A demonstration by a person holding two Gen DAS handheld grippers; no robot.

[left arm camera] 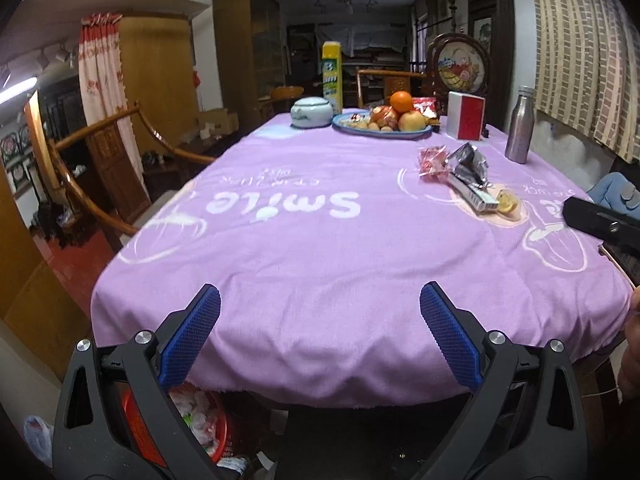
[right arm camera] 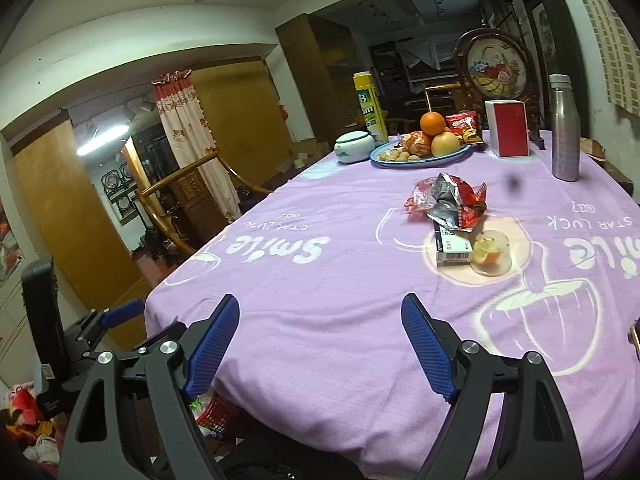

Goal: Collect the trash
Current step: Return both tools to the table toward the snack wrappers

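A purple tablecloth (right arm camera: pixel 320 288) covered the table. At the far end sat a blue plate (right arm camera: pixel 420 159) of fruit with an orange (right arm camera: pixel 432 123) on top, beside a small white pot (right arm camera: pixel 352 147). A metal bottle (right arm camera: pixel 565 128) stood upright nearby.

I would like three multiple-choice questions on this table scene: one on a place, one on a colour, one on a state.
1. Where is the trash pile?
A. on the blue plate
B. on the cloth, before the plate
C. on the floor

2. What colour is the tablecloth?
A. green
B. white
C. purple

3. How are the right gripper fingers?
A. apart, empty
B. shut on a wrapper
C. shut on a bottle

Answers: B, the wrappers lie nearer than the blue plate; C, purple with white print; A, only cloth shows between them.
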